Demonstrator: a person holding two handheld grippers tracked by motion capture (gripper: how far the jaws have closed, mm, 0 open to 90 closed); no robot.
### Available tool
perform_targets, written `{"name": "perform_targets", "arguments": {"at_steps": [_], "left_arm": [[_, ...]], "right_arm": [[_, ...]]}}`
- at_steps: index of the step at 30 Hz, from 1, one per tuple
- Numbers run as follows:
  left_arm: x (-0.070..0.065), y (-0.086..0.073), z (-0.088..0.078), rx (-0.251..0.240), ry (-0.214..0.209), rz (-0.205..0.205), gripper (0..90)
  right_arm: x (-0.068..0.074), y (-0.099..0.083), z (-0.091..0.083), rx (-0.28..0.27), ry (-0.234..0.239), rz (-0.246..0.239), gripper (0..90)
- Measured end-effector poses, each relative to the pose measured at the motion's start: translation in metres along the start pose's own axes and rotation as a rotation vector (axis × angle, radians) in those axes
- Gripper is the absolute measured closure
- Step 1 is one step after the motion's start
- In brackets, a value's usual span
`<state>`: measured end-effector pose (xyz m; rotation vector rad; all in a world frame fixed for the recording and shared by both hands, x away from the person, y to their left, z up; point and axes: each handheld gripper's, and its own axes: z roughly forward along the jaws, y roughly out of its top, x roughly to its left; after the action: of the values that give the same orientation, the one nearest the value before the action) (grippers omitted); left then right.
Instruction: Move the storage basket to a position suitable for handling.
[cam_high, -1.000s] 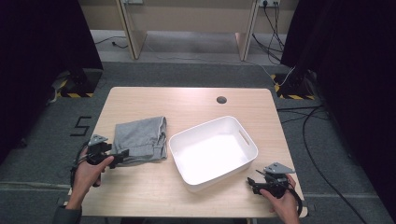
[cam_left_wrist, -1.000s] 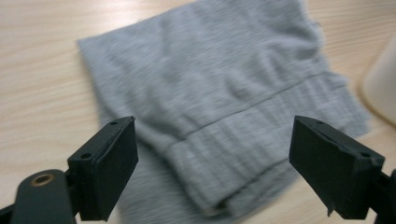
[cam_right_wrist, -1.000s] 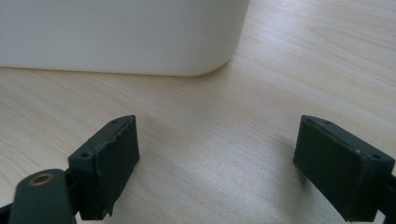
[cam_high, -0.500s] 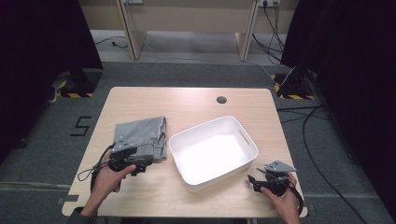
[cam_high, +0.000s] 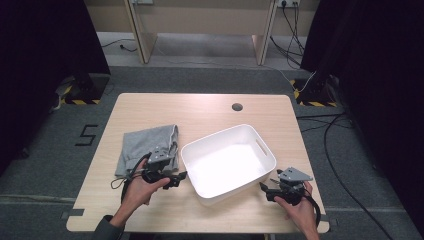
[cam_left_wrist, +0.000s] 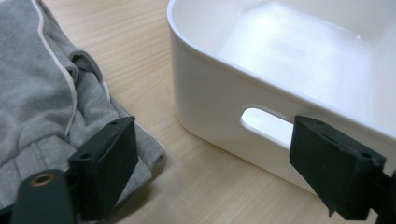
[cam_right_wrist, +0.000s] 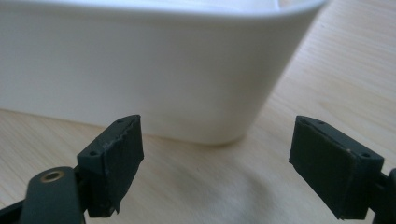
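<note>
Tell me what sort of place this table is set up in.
Probably a lab or recording room, not a home. A bare wooden table stands on grey carpet between black curtains, with cables on the floor and hazard-striped tape at the curtain feet.

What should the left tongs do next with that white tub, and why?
Probably ease the left tongs forward onto the white tub's near wall by its handle slot. They are open with nothing between them, pointing at that wall, and the right tongs wait open at the tub's other corner. The grey cloth lies beside it.
</note>
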<state>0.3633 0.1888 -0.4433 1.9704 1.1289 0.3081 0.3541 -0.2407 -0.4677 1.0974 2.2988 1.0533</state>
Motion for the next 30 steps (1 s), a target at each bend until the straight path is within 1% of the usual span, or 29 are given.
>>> {"name": "perform_targets", "arguments": {"at_steps": [1,2,3,5,7,10,11,13,14,15,16,18,19,22,23,25,28,29,30], "left_arm": [[0.000,0.000,0.000,0.003,-0.001,-0.001,15.0],[0.001,0.001,0.001,0.004,-0.003,-0.004,14.9],[0.002,0.001,0.002,0.002,0.001,-0.006,14.9],[0.004,0.003,0.004,0.002,0.010,-0.009,14.9],[0.006,0.006,0.007,0.001,0.021,-0.011,15.0],[0.011,0.011,0.011,0.000,0.043,-0.021,15.0],[0.013,0.012,0.012,0.000,0.047,-0.023,15.0],[0.016,0.014,0.014,0.001,0.064,-0.030,15.0],[0.019,0.016,0.016,0.003,0.067,-0.044,15.1],[0.021,0.017,0.017,0.004,0.069,-0.050,15.5],[0.023,0.018,0.018,0.003,0.071,-0.055,16.2],[0.026,0.022,0.020,0.009,0.079,-0.060,16.4],[0.028,0.023,0.020,0.011,0.085,-0.057,16.4],[0.033,0.028,0.023,0.011,0.103,-0.062,17.7],[0.035,0.030,0.024,0.013,0.108,-0.071,18.9],[0.039,0.032,0.026,0.017,0.113,-0.076,20.3],[0.046,0.036,0.030,0.026,0.105,-0.102,20.3],[0.046,0.037,0.030,0.027,0.105,-0.103,20.3],[0.046,0.036,0.030,0.026,0.105,-0.100,20.4]], "right_arm": [[-0.001,0.002,0.002,-0.006,0.019,0.010,18.2],[-0.001,0.003,0.003,-0.008,0.026,0.017,16.9],[-0.002,0.004,0.005,0.001,0.031,0.001,15.3],[-0.002,0.007,0.007,0.008,0.036,-0.021,15.9],[-0.001,0.009,0.009,-0.001,0.043,-0.032,14.5],[-0.001,0.013,0.013,0.000,0.025,-0.049,14.5],[-0.002,0.014,0.013,0.003,0.026,-0.060,14.9],[-0.002,0.014,0.014,0.001,0.030,-0.054,14.9],[-0.001,0.014,0.014,-0.002,0.031,-0.054,14.9],[0.001,0.014,0.014,0.001,0.034,-0.064,14.9],[0.002,0.014,0.014,0.003,0.037,-0.063,14.9],[0.003,0.014,0.014,0.003,0.045,-0.059,14.9],[0.003,0.014,0.013,0.000,0.048,-0.068,14.9],[0.005,0.015,0.013,0.005,0.056,-0.077,15.0],[0.007,0.015,0.013,0.005,0.059,-0.079,15.0],[0.009,0.017,0.012,0.006,0.061,-0.101,15.0],[0.011,0.017,0.011,0.011,0.064,-0.108,16.9],[0.011,0.017,0.010,0.006,0.065,-0.109,19.6],[0.011,0.017,0.009,-0.001,0.070,-0.093,21.4]]}}
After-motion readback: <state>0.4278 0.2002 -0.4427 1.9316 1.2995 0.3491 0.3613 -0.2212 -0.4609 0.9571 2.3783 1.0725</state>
